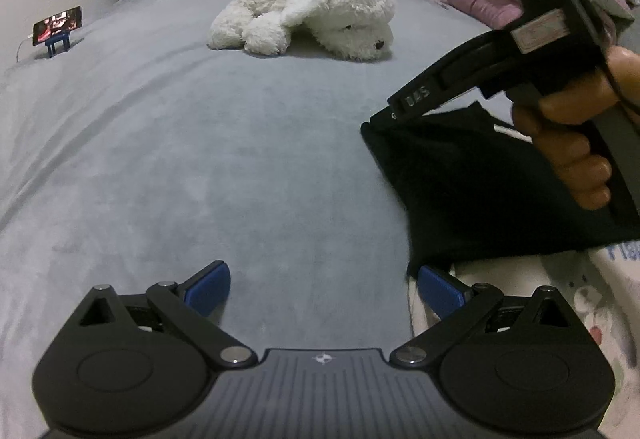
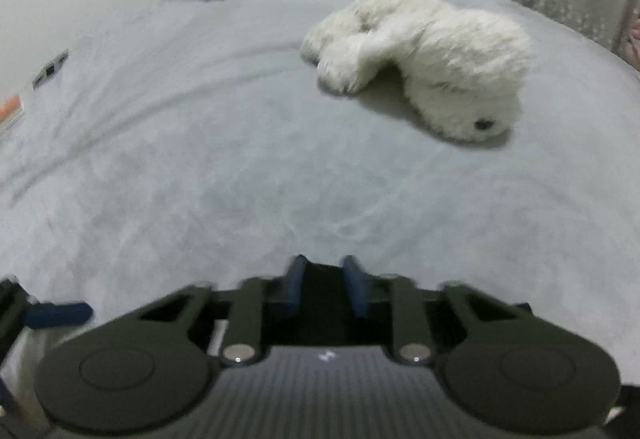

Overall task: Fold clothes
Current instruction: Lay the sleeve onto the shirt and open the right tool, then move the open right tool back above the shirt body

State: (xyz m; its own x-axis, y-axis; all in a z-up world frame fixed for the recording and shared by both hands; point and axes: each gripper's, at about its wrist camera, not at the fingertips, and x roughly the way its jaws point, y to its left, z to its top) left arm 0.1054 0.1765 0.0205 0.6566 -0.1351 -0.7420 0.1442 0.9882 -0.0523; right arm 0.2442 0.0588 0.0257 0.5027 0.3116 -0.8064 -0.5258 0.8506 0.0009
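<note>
Black garment (image 1: pixel 472 191) (lifted off bed (image 1: pixel 224 143)) | right hand-held gripper (image 2: pixel 323 287): clamped on it | left hand-held gripper (image 1: pixel 322 289): spread wide, empty

Your left gripper (image 1: pixel 322 289) sits low with its blue pads (image 1: pixel 210 285) spread wide apart, nothing between them. Your right gripper (image 2: pixel 322 289) has its jaws drawn close, pinched on dark cloth (image 2: pixel 320 303). In the left wrist view, your right hand (image 1: pixel 576 143) wraps the handle, fingers (image 1: pixel 580 159) curled around the grip, tool angled down to the left.
</note>
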